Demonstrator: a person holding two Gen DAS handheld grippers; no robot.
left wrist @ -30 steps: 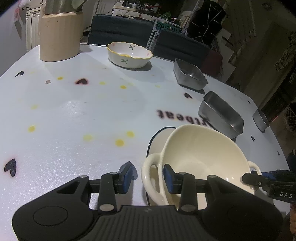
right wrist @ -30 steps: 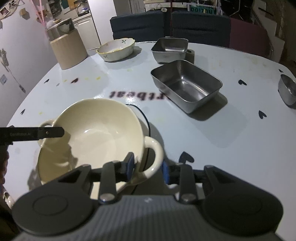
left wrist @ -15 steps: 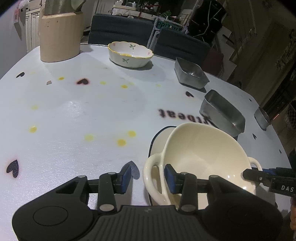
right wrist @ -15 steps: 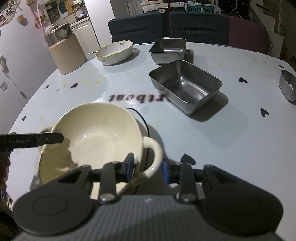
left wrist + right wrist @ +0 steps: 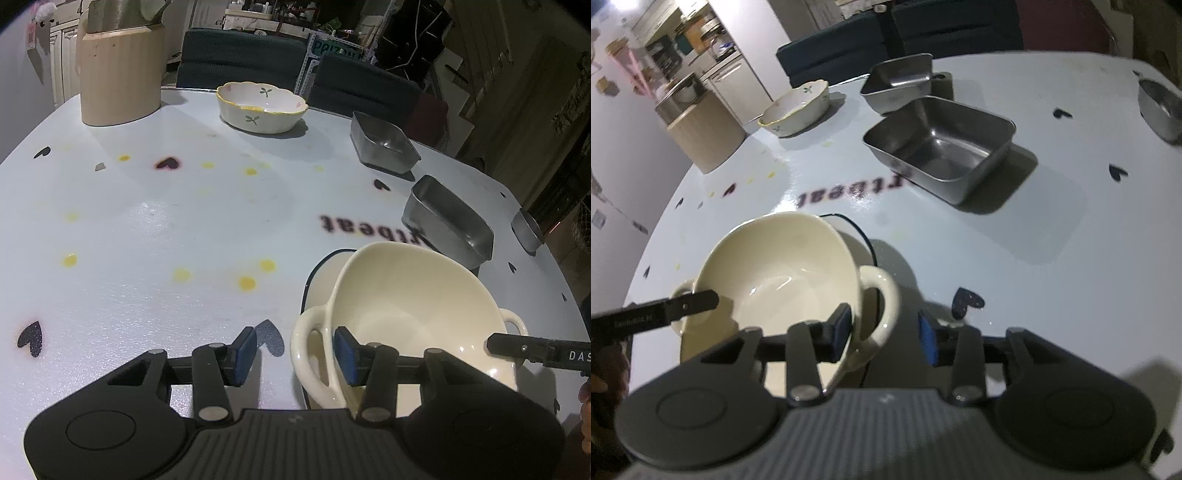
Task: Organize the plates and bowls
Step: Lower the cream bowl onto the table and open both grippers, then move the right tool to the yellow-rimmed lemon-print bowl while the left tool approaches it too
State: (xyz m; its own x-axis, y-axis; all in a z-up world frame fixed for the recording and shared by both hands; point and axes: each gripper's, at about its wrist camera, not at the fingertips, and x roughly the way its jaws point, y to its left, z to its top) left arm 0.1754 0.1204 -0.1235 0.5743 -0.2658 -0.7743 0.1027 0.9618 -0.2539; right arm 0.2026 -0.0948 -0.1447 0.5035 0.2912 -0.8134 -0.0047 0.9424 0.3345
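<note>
Resting on a dark-rimmed plate (image 5: 325, 273) on the counter (image 5: 155, 236), the cream bowl (image 5: 402, 314) has each loop handle between an opening hand-held gripper's pads, left hand-held gripper (image 5: 295, 350) and right hand-held gripper (image 5: 884, 334) both unclamped.

I see a pale table (image 5: 155, 236) printed with hearts, yellow dots and lettering. Near me, a dark-rimmed plate (image 5: 325, 269) lies on it. Far left stands a beige canister (image 5: 118, 74), beside it a floral bowl (image 5: 262, 107); to the right sit two steel trays (image 5: 942, 144) and a small steel cup (image 5: 1160, 107).
</note>
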